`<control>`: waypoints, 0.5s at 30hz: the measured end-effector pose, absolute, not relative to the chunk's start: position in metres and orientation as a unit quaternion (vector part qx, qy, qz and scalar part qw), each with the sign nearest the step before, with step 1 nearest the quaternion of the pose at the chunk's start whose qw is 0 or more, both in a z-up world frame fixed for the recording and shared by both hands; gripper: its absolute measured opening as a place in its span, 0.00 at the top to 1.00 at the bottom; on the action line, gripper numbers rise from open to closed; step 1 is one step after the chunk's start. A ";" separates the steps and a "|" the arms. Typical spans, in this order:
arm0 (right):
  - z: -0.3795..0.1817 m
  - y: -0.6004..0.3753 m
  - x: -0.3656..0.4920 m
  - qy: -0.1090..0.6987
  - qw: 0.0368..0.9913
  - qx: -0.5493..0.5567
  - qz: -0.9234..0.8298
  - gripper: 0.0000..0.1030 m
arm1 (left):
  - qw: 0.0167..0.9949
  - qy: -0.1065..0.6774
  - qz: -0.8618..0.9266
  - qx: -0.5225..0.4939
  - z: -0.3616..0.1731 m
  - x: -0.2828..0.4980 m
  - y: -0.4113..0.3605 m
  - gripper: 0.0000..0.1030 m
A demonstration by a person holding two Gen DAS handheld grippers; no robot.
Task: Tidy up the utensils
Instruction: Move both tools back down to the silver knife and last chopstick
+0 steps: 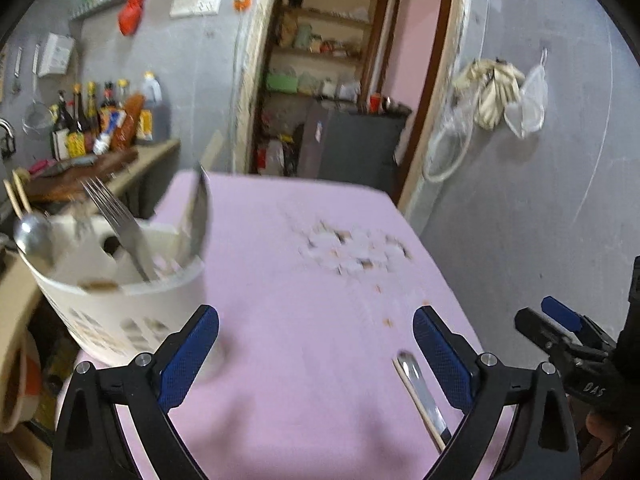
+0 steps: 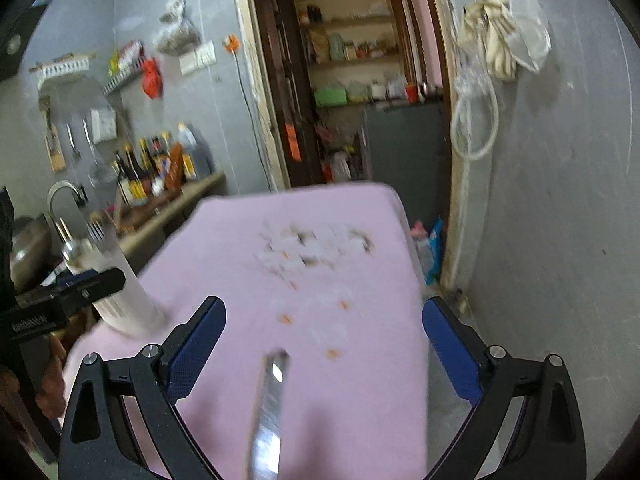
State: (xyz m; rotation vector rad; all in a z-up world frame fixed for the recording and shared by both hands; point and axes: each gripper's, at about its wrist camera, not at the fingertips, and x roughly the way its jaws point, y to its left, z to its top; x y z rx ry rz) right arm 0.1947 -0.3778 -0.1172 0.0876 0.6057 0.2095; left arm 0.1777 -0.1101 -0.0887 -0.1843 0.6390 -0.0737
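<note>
2 grippers, left gripper (image 1: 316, 354) and right gripper (image 2: 324, 354), are hovering released over the pink desk (image 1: 304, 280). Between the right fingers is lying a metal utensil (image 2: 270, 408): stiff, light, slippery, probably best pinched mid-handle.

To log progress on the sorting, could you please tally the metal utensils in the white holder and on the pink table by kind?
Fork: 1
Spoon: 1
Knife-like blade: 1
Loose metal utensil, kind unclear: 1
Total: 4
</note>
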 end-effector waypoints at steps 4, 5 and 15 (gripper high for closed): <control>-0.148 -0.381 0.194 0.339 0.936 0.014 0.095 0.06 | 0.926 0.358 -0.053 -0.104 -0.113 0.186 -0.120 0.05; -0.156 -0.381 0.194 0.349 0.932 0.006 0.095 0.06 | 0.922 0.367 -0.055 -0.108 -0.118 0.188 -0.122 0.05; -0.190 -0.369 0.190 0.395 0.912 -0.043 0.105 0.06 | 0.895 0.426 -0.079 -0.110 -0.150 0.201 -0.136 0.08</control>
